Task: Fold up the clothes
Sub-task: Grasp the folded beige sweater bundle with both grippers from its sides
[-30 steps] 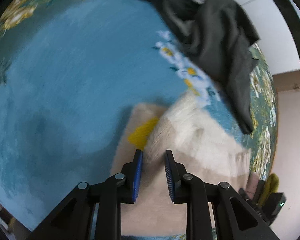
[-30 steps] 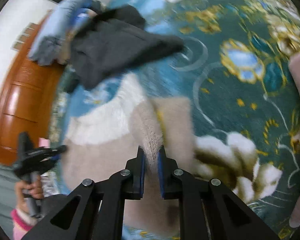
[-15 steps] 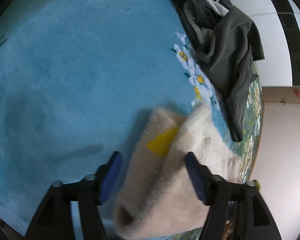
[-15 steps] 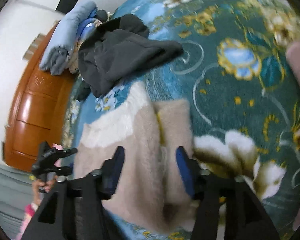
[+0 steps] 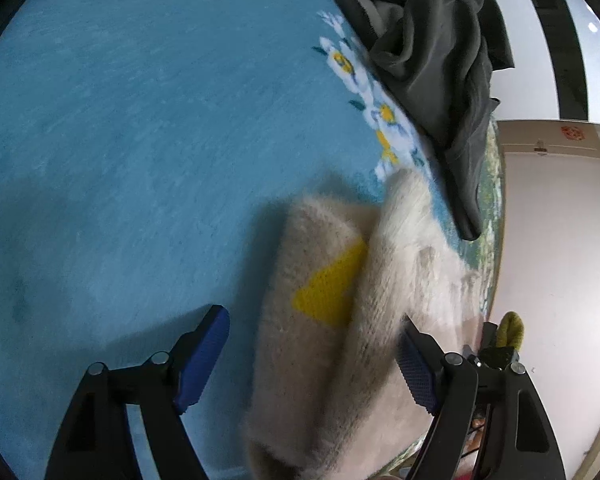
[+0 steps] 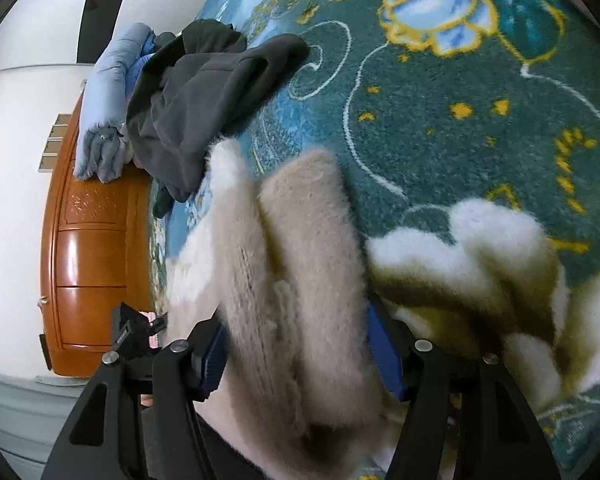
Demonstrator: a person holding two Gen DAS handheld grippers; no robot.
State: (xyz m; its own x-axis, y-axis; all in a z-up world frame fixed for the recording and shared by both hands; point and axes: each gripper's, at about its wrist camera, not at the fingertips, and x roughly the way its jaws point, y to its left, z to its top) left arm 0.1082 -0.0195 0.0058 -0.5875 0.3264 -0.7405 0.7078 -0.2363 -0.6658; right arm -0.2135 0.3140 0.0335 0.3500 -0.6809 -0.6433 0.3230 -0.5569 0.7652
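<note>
The fuzzy beige knit sweater with a yellow patch (image 5: 332, 312) (image 6: 296, 280) lies folded over itself on the teal floral plush blanket (image 5: 140, 120) (image 6: 460, 120), its cream-white upper part reaching toward the heap of dark grey garments (image 5: 432, 52) (image 6: 204, 100) just beyond it. The yellow patch shows only in the left wrist view, beside a fold ridge running down the sweater's middle.

The left tool (image 5: 312, 360) is spread wide above the sweater, its blue pads on either side of the knit and gripping nothing. The right tool (image 6: 300, 348) is likewise spread, its blue pads flanking a raised fold of the sweater; whether they touch the fabric cannot be told.

Past the grey heap lies a rolled light-blue quilt (image 6: 104, 100), next to an orange-brown wooden cabinet (image 6: 92, 256) against a white wall (image 5: 560, 240).
</note>
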